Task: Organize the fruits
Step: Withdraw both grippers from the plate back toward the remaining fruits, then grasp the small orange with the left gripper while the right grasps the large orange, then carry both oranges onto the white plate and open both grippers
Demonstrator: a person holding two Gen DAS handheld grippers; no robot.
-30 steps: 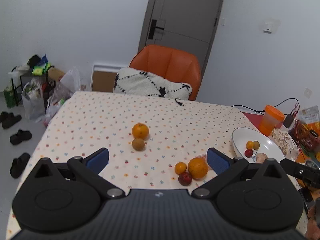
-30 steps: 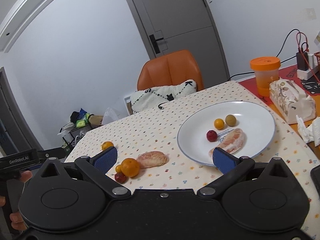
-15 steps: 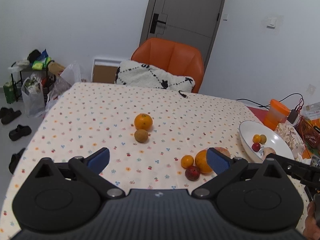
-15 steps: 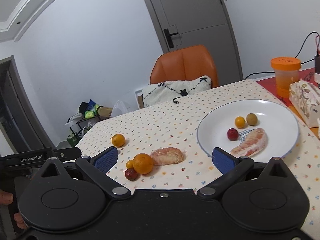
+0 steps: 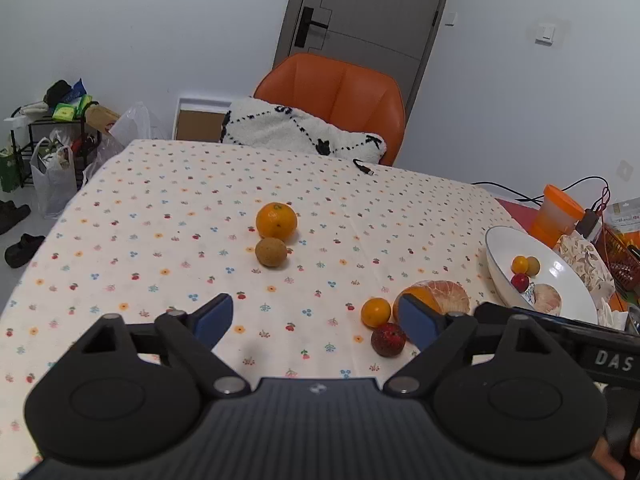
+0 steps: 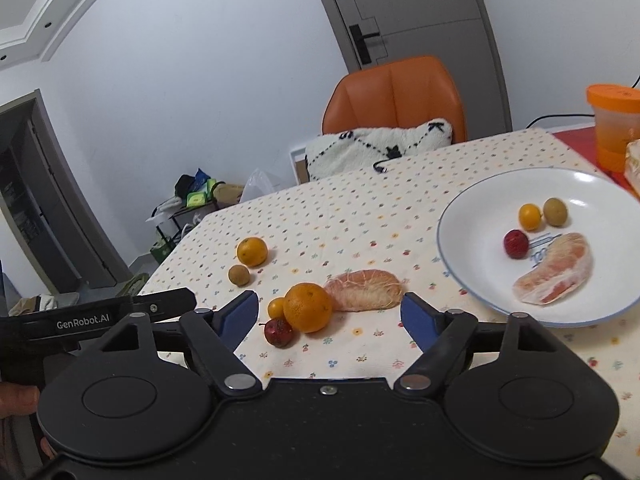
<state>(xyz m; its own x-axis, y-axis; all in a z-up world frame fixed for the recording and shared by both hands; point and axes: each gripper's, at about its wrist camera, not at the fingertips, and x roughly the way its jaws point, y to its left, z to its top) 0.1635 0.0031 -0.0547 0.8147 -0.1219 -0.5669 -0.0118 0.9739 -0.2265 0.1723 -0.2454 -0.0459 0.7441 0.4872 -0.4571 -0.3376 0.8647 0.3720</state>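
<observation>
On the flowered tablecloth lie an orange (image 5: pixel 276 221) with a brown kiwi (image 5: pixel 271 252) in front of it, and a cluster: a small orange fruit (image 5: pixel 375 312), a dark red fruit (image 5: pixel 388 340), a large orange (image 6: pixel 308 307) and a peeled pomelo piece (image 6: pixel 364 290). A white plate (image 6: pixel 472 204) holds a pomelo segment (image 6: pixel 554 276), a red fruit (image 6: pixel 516 243), a small orange fruit and a green one. My left gripper (image 5: pixel 316 318) is open and empty above the table. My right gripper (image 6: pixel 330 316) is open and empty just before the cluster.
An orange chair (image 5: pixel 340 92) with a white cushion (image 5: pixel 296 132) stands at the far table edge. An orange-lidded jar (image 6: pixel 614 124) and a tissue pack (image 5: pixel 586 260) stand by the plate. A cable end (image 5: pixel 364 169) lies on the cloth. Bags and shoes are on the floor at left.
Both grippers have moved forward and lower toward the table; the fruits appear larger. The right gripper swung left, centring the cluster between its fingers. Nothing was grasped.
</observation>
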